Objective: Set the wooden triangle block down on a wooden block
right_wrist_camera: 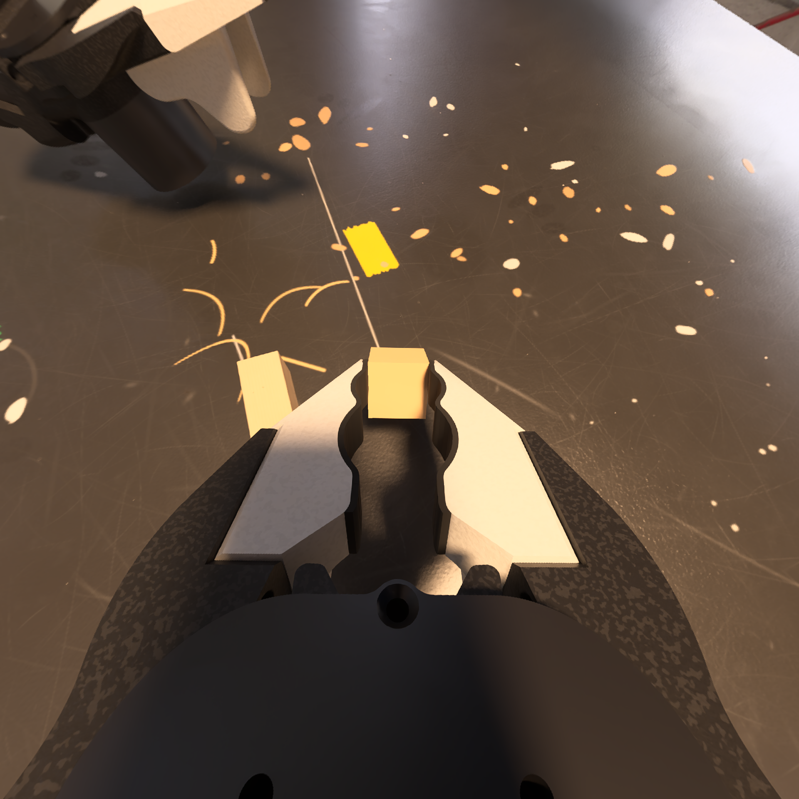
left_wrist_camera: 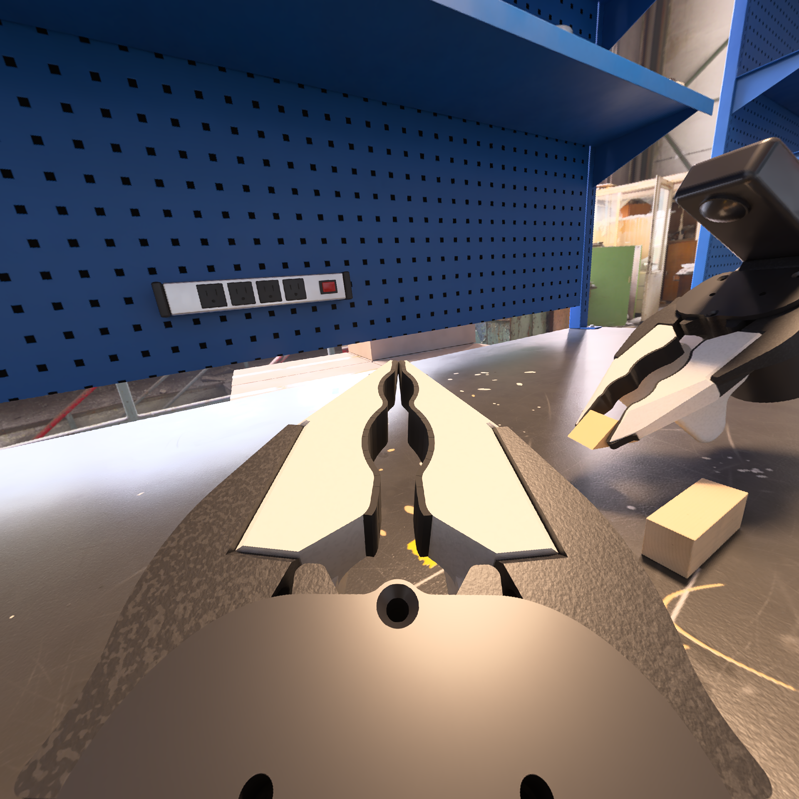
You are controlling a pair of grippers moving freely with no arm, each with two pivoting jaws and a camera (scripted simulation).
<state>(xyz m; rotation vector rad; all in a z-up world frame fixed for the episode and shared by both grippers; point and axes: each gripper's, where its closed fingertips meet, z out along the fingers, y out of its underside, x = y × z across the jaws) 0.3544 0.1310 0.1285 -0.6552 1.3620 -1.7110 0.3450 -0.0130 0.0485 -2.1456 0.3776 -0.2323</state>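
Observation:
My right gripper (right_wrist_camera: 397, 367) is shut on the wooden triangle block (right_wrist_camera: 397, 382), held between its fingertips above the table. In the left wrist view the right gripper (left_wrist_camera: 605, 426) hangs at the right with the triangle block (left_wrist_camera: 591, 428) at its tips, up and behind a rectangular wooden block (left_wrist_camera: 694, 525) that lies on the table. That wooden block (right_wrist_camera: 264, 391) also shows in the right wrist view, just left of my right fingers, partly hidden by them. My left gripper (left_wrist_camera: 397, 367) is shut and empty, pointing toward the pegboard.
A blue pegboard (left_wrist_camera: 302, 194) with a power strip (left_wrist_camera: 253, 293) stands behind the dark metal table (right_wrist_camera: 562, 389). A blue shelf (left_wrist_camera: 562, 78) hangs overhead. A yellow tape piece (right_wrist_camera: 370, 254) lies on the table. The left gripper's body (right_wrist_camera: 129, 86) is at the upper left.

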